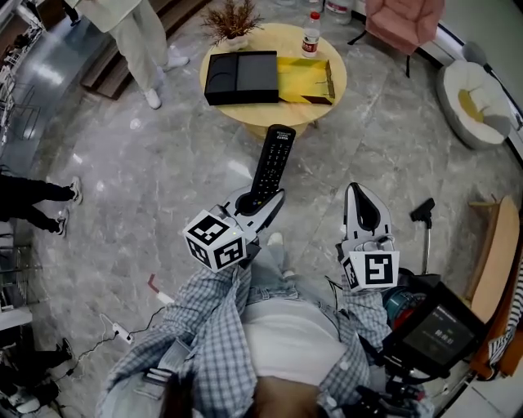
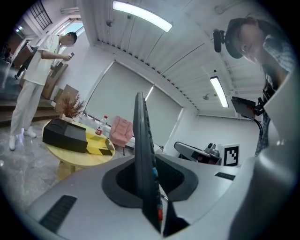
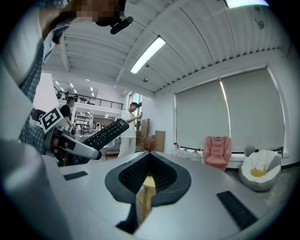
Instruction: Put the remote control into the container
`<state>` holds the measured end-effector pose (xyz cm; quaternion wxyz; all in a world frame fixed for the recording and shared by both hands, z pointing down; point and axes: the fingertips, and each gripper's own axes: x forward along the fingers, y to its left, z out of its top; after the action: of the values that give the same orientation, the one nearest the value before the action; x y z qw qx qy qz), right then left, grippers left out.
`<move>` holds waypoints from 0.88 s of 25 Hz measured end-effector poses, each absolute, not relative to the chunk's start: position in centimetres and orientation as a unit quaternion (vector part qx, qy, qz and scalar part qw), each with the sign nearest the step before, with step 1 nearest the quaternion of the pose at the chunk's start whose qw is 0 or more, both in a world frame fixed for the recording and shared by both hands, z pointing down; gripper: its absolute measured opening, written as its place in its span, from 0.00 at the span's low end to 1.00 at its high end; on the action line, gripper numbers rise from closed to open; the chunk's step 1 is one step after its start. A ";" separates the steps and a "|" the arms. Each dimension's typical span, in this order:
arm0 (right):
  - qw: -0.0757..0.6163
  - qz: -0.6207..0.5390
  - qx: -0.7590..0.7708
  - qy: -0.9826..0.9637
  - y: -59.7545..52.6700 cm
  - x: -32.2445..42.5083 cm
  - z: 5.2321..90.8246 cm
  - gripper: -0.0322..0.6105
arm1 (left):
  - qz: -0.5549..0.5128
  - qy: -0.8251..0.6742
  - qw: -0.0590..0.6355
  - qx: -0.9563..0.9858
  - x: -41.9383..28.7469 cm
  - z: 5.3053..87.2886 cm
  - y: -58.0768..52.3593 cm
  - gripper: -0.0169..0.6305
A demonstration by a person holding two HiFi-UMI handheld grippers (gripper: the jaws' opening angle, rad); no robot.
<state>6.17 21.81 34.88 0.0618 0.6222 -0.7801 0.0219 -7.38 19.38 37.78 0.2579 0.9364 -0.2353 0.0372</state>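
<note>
Left tongs [image 1: 271,198]: partly open, pads clamped on the lower end of the remote [image 1: 273,162]. Remote sticking out forward past the tips, buttons up, held in the air over the floor [image 1: 163,163], short of the worktop's [image 1: 270,37] near edge.

Right tongs [image 1: 360,192]: closed down to a thin slit, holding nothing. Level with the left tongs, well apart from it, touching nothing.

On the worktop: yellow tray [image 1: 306,82] toward the right edge, open, nothing seen inside. Black box [image 1: 241,77] on the left half, touching the tray. Bottle [image 1: 310,34] at the far edge behind the tray, dried plant [image 1: 231,20] at the far left edge.

Head view only: layout of the worktop from above, gap between remote tip and near edge.

Left gripper view only: remote seen edge-on, upright between the pads, gripped on its flat faces; box and tray seen from the side.

Right gripper view only: slit between its own pads, a strip of the worktop's leg visible through it; remote's keypad seen from the side. Person in white [image 1: 135,33] standing beyond the worktop's far left.
</note>
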 end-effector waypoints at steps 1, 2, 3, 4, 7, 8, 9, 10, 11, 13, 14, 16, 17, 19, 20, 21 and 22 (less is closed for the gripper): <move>0.062 0.021 0.622 -0.780 21.5 6.1 34.6 0.06 | 0.037 -0.236 0.258 0.936 -7.6 37.6 19.0 0.15; 0.063 0.022 0.622 -0.780 21.0 6.0 34.5 0.06 | 0.036 -0.237 0.259 0.936 -7.7 37.5 18.6 0.15; 0.063 0.022 0.623 -0.780 20.4 5.9 34.5 0.06 | 0.037 -0.237 0.260 0.935 -7.9 37.6 18.0 0.15; 0.065 0.023 0.622 -0.780 19.8 5.7 34.6 0.06 | 0.037 -0.238 0.262 0.935 -8.0 37.7 17.4 0.15; 0.068 0.021 0.623 -0.779 18.1 5.5 34.7 0.06 | 0.035 -0.237 0.266 0.934 -8.3 38.2 15.6 0.15; 0.069 0.020 0.624 -0.778 17.7 5.5 34.7 0.06 | 0.034 -0.236 0.267 0.934 -8.4 38.2 15.2 0.15; 0.069 0.020 0.625 -0.777 17.4 5.4 34.7 0.06 | 0.034 -0.235 0.268 0.934 -8.5 38.3 14.8 0.15; 0.070 0.019 0.626 -0.776 17.1 5.4 34.7 0.06 | 0.034 -0.234 0.267 0.934 -8.6 38.4 14.5 0.15; 0.071 0.019 0.627 -0.775 16.9 5.4 34.8 0.06 | 0.034 -0.233 0.267 0.934 -8.7 38.5 14.1 0.15; 0.071 0.019 0.630 -0.773 16.7 5.4 34.9 0.06 | 0.035 -0.233 0.268 0.934 -8.8 38.7 13.7 0.15; 0.072 0.020 0.631 -0.772 16.6 5.4 35.0 0.06 | 0.034 -0.234 0.269 0.934 -8.9 38.7 13.5 0.15; 0.073 0.021 0.632 -0.771 16.6 5.5 35.1 0.06 | 0.032 -0.235 0.270 0.933 -9.0 38.8 13.3 0.15; 0.073 0.020 0.633 -0.770 16.5 5.5 35.1 0.06 | 0.032 -0.234 0.269 0.934 -9.0 38.8 13.2 0.15; 0.074 0.020 0.635 -0.769 16.4 5.6 35.1 0.06 | 0.033 -0.233 0.266 0.935 -9.0 38.7 13.1 0.15; 0.074 0.021 0.636 -0.768 16.4 5.6 35.1 0.06 | 0.033 -0.232 0.266 0.935 -9.0 38.7 13.1 0.15; 0.074 0.022 0.636 -0.768 16.3 5.6 35.2 0.06 | 0.033 -0.233 0.267 0.934 -9.1 38.7 13.1 0.15; 0.074 0.022 0.636 -0.768 16.1 5.6 35.2 0.06 | 0.033 -0.234 0.269 0.934 -9.1 38.8 13.1 0.15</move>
<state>5.64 16.13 35.23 0.0739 0.6357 -0.7680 0.0222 -9.12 13.08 38.78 0.2691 0.9338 -0.2336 0.0332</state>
